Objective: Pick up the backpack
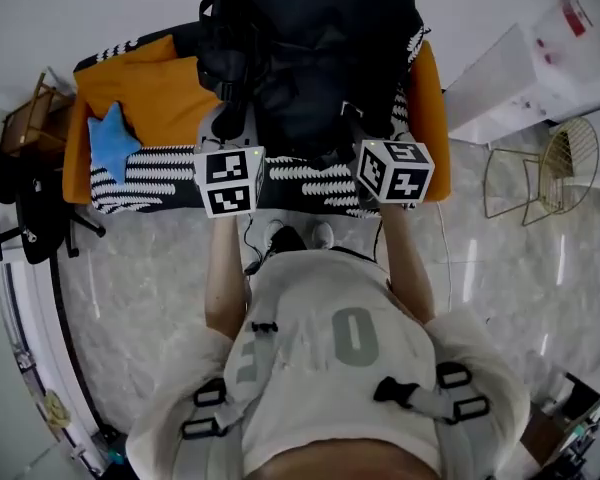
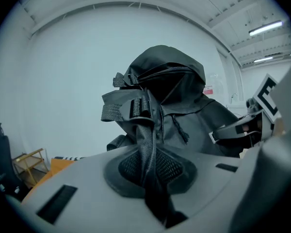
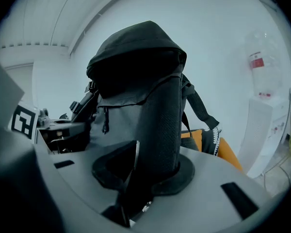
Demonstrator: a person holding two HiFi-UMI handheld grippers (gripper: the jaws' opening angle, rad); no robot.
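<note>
Gripping a thin strap [image 2: 146,147], the left hand-held gripper [image 2: 153,178] holds up the black backpack [image 1: 315,58] over the couch [image 1: 432,98] — right hand-held gripper [image 3: 145,176] clamps the padded shoulder strap [image 3: 160,125].

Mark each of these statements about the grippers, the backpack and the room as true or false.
1. The left gripper is shut on a narrow strap of the backpack. True.
2. The right gripper is open and empty. False: it is shut on a wide padded strap of the backpack.
3. A blue star cushion lies on the sofa. True.
4. The backpack is red. False: it is black.
5. The wire chair stands on the sofa. False: it stands on the floor, to the sofa's right in the head view.
</note>
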